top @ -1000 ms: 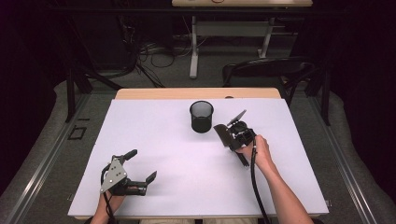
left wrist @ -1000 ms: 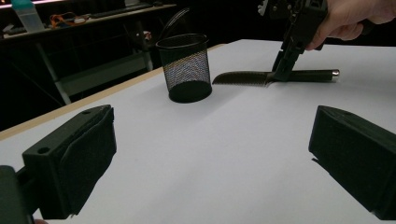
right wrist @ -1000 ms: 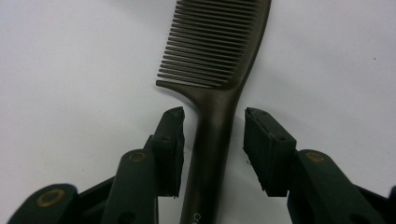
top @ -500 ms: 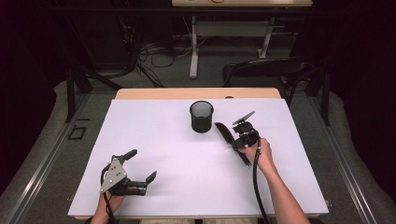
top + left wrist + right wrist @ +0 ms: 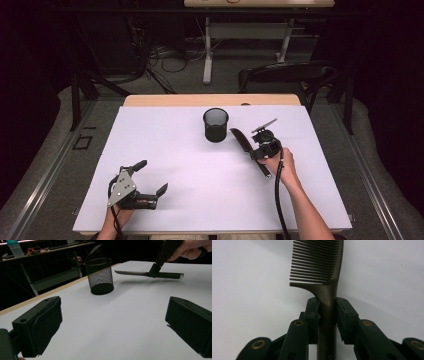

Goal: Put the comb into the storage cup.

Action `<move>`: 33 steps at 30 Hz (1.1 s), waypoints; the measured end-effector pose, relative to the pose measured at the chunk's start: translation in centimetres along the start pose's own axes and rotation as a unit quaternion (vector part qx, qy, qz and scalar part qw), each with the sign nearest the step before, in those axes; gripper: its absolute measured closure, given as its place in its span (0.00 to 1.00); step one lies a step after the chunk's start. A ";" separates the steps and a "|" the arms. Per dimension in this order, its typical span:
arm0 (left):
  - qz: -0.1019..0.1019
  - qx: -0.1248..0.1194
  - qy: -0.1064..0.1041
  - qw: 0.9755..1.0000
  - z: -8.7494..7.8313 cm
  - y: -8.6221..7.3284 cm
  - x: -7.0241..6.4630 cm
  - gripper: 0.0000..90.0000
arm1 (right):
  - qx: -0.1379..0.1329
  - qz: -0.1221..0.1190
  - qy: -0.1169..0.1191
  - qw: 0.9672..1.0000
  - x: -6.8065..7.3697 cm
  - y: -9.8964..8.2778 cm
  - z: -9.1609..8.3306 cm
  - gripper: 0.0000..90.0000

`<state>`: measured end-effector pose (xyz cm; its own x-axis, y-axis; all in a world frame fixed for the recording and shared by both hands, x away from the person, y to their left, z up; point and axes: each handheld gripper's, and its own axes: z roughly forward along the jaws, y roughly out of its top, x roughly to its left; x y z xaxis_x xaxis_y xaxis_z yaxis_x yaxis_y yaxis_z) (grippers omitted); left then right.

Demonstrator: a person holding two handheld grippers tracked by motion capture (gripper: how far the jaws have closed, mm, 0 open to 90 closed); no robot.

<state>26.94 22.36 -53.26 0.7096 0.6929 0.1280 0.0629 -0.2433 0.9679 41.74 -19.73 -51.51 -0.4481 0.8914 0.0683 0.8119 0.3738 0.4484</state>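
A dark comb (image 5: 243,143) lies level just above the white table (image 5: 175,150), to the right of a black mesh cup (image 5: 215,125). My right gripper (image 5: 257,152) is shut on the comb's handle; its jaws have just been closing on it. In the right gripper view the pads (image 5: 312,312) press both sides of the handle, and the comb's teeth (image 5: 317,262) point left. The left gripper view shows the comb (image 5: 132,273) hanging over its shadow beside the cup (image 5: 99,276). My left gripper (image 5: 152,176) rests open near the front left, nothing between its fingers (image 5: 42,325).
The wooden far edge of the table (image 5: 210,100) lies behind the cup. A black chair (image 5: 285,75) and desk legs stand beyond it on the floor. White sheet stretches between the two grippers.
The right gripper's jaws have narrowed onto the comb's handle, and that hand has shifted slightly right. The left gripper has stayed put.
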 end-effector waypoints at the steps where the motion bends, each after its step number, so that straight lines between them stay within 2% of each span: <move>1: 0.000 0.000 0.000 1.000 0.0 0.0 0.0 0.01 | 0.000 0.000 0.000 1.000 0.0 0.0 0.0 0.81; 2: 0.000 0.000 0.000 1.000 0.0 0.0 0.0 0.01 | 0.019 -0.007 -0.009 1.000 0.0 0.1 -0.7 0.81; 3: 0.000 -0.001 0.000 1.000 0.0 0.0 0.0 0.01 | 0.019 -0.007 -0.009 1.000 0.0 0.1 -0.7 0.81; 4: 0.000 -0.001 0.000 1.000 0.0 0.0 0.0 0.01 | -0.002 -0.007 -0.003 1.000 0.0 0.0 -0.7 0.81; 5: 0.000 0.000 0.000 1.000 0.0 0.0 0.1 0.01 | -0.008 -0.009 -0.001 1.000 -0.1 0.0 -0.8 0.81; 6: -0.001 0.000 0.000 1.000 0.0 0.0 0.1 0.01 | -0.008 -0.004 -0.002 1.000 0.0 0.0 -1.0 0.81; 8: -0.002 0.001 0.001 1.000 0.0 0.0 0.0 0.01 | -0.021 -0.012 0.004 1.000 -0.1 -0.1 -1.2 0.81; 11: -0.002 0.001 0.001 1.000 0.0 0.0 0.0 0.01 | -0.022 -0.011 0.006 1.000 -0.1 -0.1 -1.5 0.81; 13: -0.001 0.002 0.001 1.000 0.0 0.0 0.1 0.01 | -0.035 -0.013 0.013 0.999 -0.1 -0.2 -1.7 0.81; 17: -0.001 0.002 0.000 1.000 0.0 0.0 0.1 0.01 | -0.042 -0.016 0.016 0.999 0.0 -0.3 -2.1 0.81; 19: -0.002 0.003 0.001 1.000 0.1 -0.1 0.1 0.01 | -0.062 -0.013 0.026 0.998 0.1 -0.3 -2.4 0.81; 28: -0.002 0.004 0.001 1.000 0.0 -0.1 0.1 0.01 | -0.084 -0.015 0.038 0.996 0.1 -0.7 -2.9 0.81; 33: 0.001 0.006 0.000 1.000 0.1 -0.1 0.1 0.01 | -0.107 -0.013 0.048 0.993 -0.1 -0.8 -3.4 0.81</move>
<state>27.10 22.35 -53.37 0.7103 0.6919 0.1296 0.0707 -0.2533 0.9648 39.86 -20.97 -48.88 -0.5092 0.8502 0.1341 0.7059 0.3233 0.6302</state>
